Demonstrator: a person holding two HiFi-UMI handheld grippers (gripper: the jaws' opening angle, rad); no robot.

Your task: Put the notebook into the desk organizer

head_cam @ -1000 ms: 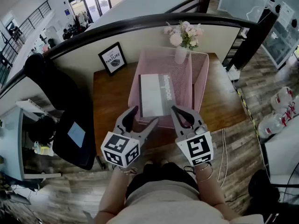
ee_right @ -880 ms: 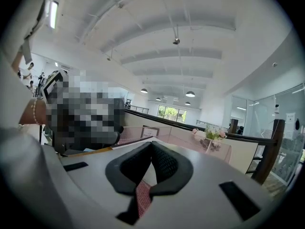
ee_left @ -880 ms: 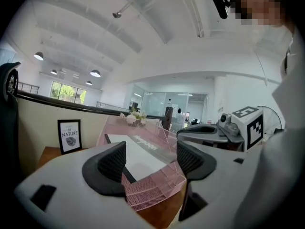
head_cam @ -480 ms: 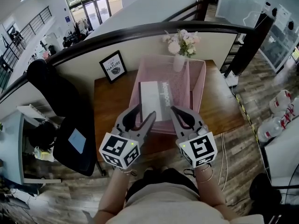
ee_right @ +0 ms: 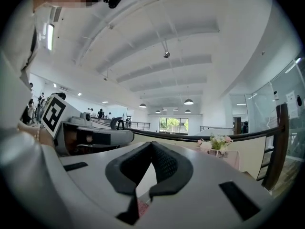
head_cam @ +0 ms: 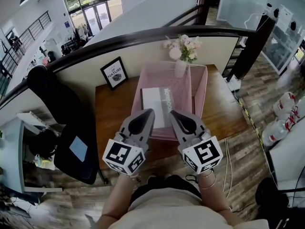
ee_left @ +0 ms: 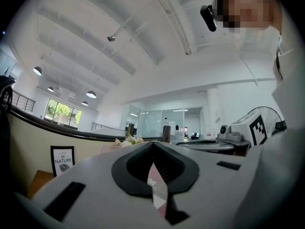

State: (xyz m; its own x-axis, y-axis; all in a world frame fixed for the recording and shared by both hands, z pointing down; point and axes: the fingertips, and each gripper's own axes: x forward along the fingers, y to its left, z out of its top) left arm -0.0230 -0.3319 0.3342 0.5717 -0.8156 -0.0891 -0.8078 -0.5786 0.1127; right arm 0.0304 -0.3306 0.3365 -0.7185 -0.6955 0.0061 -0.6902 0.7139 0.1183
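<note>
The grey-and-white notebook [head_cam: 156, 104] lies flat inside the pink mesh desk organizer [head_cam: 198, 87] on the wooden desk [head_cam: 224, 109]. Both grippers hover side by side at the organizer's near edge, above it, and point level toward the wall. My left gripper [head_cam: 150, 112] has just been closing and is now shut with nothing between its jaws. My right gripper [head_cam: 172, 113] is shut and empty too. In the left gripper view, a sliver of the notebook [ee_left: 153, 181] shows below the shut left gripper [ee_left: 153, 144]. The right gripper [ee_right: 151, 143] shows shut in its own view.
A framed "NATURE" picture [head_cam: 114, 73] stands at the desk's back left. A vase of flowers [head_cam: 182, 49] stands behind the organizer. A curved black rail [head_cam: 143, 32] tops the low wall beyond. A black chair [head_cam: 62, 123] stands left of the desk.
The left gripper's jaws went from wide open to shut, with nothing in them. Both grippers rose and now show larger over the organizer's near edge. The notebook stayed in the organizer.
</note>
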